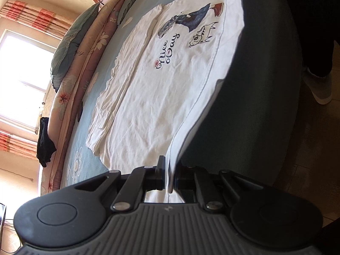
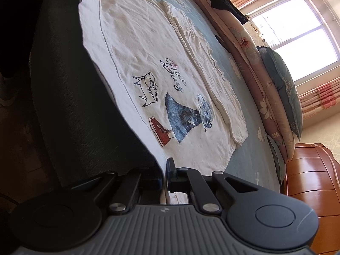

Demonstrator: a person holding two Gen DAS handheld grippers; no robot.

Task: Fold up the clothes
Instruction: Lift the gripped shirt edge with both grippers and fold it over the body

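Observation:
A white T-shirt point(image 1: 159, 97) point(image 2: 148, 48) printed with a cat, a figure in a blue dress and red sneakers lies flat on the blue-green bedspread point(image 1: 85, 148) point(image 2: 244, 161). Its far side is folded inward in a long strip. The near hem runs along the bed's edge. My left gripper point(image 1: 169, 178) is shut on that hem at one corner, the cloth pinched between its pads. My right gripper point(image 2: 165, 176) is shut on the hem at the other corner. Each view shows a dark bit of the other gripper at the far end of the hem.
Pillows and a rolled floral quilt point(image 1: 70, 42) point(image 2: 282, 80) line the bed's far side, with a dark garment point(image 1: 44, 142) point(image 2: 225, 2) lying on them. A wooden cabinet point(image 2: 310, 180) stands at the bed's end. A person's dark trouser leg and grey shoe point(image 1: 318, 85) stand beside the bed's dark side.

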